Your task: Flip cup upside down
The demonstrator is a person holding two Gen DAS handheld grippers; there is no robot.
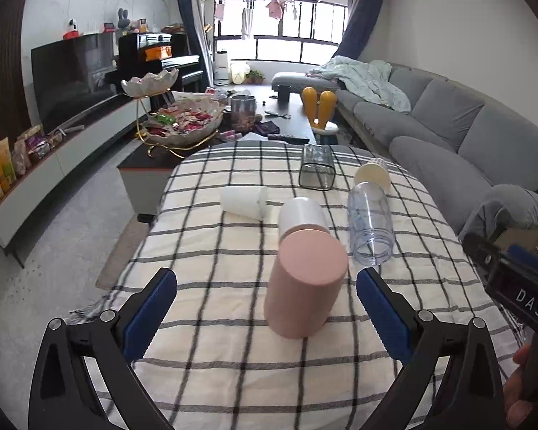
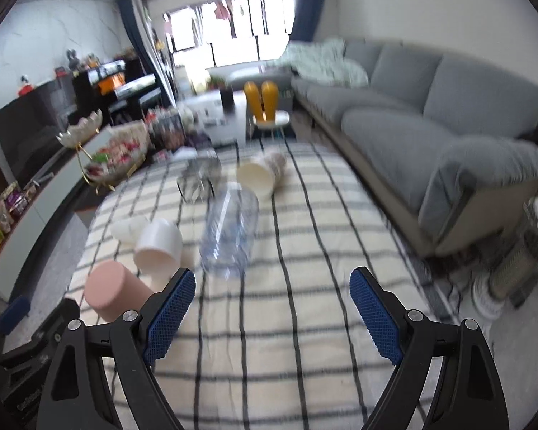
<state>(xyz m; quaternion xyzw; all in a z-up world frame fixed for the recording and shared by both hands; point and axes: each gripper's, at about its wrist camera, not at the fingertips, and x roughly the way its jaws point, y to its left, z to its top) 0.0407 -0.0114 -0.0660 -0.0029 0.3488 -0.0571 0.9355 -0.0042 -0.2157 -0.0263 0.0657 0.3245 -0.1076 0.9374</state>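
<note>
A pink cup [image 1: 305,283] stands upside down on the checked tablecloth [image 1: 215,358], just ahead of my open, empty left gripper [image 1: 267,308]; it also shows at the left in the right wrist view [image 2: 111,292]. A white cup [image 1: 301,216] stands upside down behind it [image 2: 157,247]. A clear plastic cup [image 1: 371,224] lies on its side [image 2: 231,231]. A cream paper cup [image 1: 373,175] lies on its side farther back [image 2: 260,175]. My right gripper [image 2: 272,308] is open and empty above the cloth.
A white cup [image 1: 244,202] lies on its side at the left. A clear square cup [image 1: 317,172] stands at the back. A coffee table with a candy bowl [image 1: 183,122] lies beyond, a grey sofa [image 1: 448,129] at the right. The right gripper's body [image 1: 513,283] is at the right edge.
</note>
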